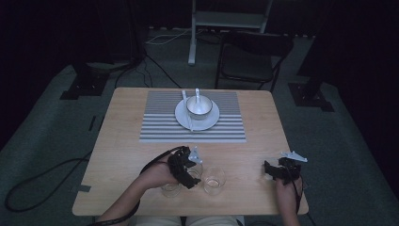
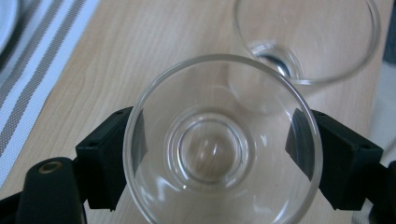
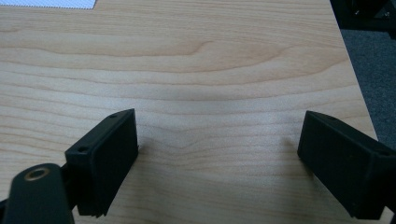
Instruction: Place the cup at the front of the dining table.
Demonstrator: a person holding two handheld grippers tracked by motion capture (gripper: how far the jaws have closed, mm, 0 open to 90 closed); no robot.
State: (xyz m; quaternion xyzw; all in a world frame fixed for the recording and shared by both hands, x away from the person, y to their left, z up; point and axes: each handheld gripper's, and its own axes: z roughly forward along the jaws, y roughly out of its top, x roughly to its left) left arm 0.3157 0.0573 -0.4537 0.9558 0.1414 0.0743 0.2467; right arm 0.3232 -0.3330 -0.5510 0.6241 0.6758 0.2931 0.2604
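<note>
Currently, high view: my left gripper (image 1: 187, 170) sits at the near edge of the wooden surface (image 1: 122, 141), at about 7 o'clock from the striped placemat (image 1: 160, 123). It's over a clear glass (image 1: 171, 189). A second glass (image 1: 214, 181) stands just beside it at 3 o'clock. My right gripper (image 1: 271, 172) is well apart, near the surface's right edge, on bare wood. On the placemat at 12 o'clock: a white plate (image 1: 211, 121) carrying a metal bowl (image 1: 199, 107), with a spoon (image 1: 188, 113) lying across the plate.

Left gripper view: the jaws bracket the near glass (image 2: 219, 144) on both sides, each pad against its wall, so it's gripped. Looking straight down into it, base visible through the rim. The second glass (image 2: 308, 39) is at 1 o'clock, its rim overlapping the held one's in the frame; can't tell if they touch. Placemat stripes (image 2: 42, 60) at 10 o'clock.

Right gripper view: jaws spread wide, nothing between them, only wood grain (image 3: 210, 70). Surface's edge runs down at 2 o'clock, grey carpet (image 3: 369, 70) beyond.
</note>
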